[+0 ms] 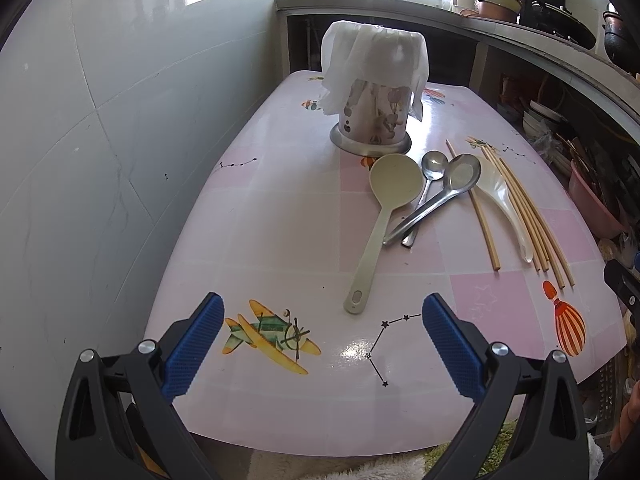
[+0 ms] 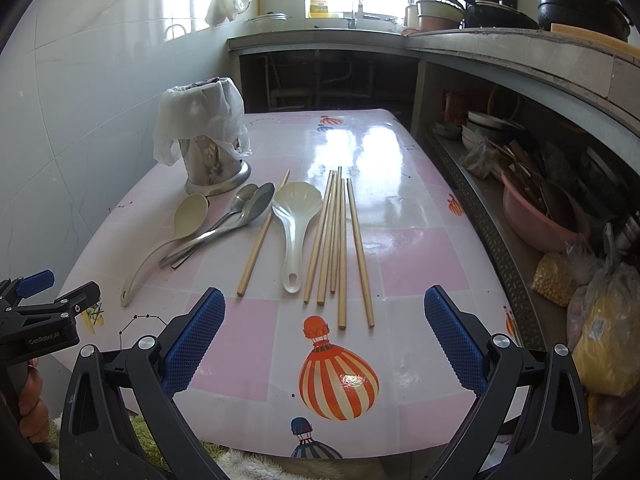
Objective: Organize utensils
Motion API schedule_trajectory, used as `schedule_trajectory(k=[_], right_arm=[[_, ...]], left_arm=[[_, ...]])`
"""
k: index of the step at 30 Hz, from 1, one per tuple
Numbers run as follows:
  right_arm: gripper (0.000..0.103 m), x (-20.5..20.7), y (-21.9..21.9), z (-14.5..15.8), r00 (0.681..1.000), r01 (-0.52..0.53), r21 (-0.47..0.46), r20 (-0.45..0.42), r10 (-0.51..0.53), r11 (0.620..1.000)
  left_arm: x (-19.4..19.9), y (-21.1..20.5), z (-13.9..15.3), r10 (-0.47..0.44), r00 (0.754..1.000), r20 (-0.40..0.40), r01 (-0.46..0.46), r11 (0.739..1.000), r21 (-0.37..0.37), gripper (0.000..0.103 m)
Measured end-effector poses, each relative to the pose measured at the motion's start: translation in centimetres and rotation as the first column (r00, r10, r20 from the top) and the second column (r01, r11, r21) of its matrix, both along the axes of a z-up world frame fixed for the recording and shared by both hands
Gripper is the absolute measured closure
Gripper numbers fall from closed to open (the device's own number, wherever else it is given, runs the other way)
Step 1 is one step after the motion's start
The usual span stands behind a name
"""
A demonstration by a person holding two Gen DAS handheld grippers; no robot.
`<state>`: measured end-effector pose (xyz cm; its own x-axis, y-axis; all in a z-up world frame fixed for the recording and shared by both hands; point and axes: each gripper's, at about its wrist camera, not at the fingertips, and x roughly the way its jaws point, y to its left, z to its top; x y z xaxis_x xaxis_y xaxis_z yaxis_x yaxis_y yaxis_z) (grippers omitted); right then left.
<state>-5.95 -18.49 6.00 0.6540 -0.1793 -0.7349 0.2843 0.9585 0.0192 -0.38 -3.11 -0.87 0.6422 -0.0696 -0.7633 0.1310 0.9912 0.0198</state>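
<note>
A glossy pink-and-white checked tabletop [image 2: 420,256], printed with balloons and a plane, carries a steel utensil holder draped in white plastic [image 2: 208,152] near the wall. Just in front of it lie a cream plastic ladle [image 2: 168,240], two crossed steel spoons [image 2: 232,220], a pearly white spoon [image 2: 294,224] and six bamboo chopsticks [image 2: 340,240].
</note>
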Motion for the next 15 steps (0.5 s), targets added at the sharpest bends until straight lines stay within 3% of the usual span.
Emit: schedule_trajectory(k=[15], right_arm=[[0.008, 0.00, 0.06, -0.11, 1.000, 0.001, 0.001, -0.002, -0.001, 1.000]], left_arm=[[0.27, 0.14, -0.27, 0.009, 1.000, -0.014, -0.009, 1.000, 0.006, 0.006]])
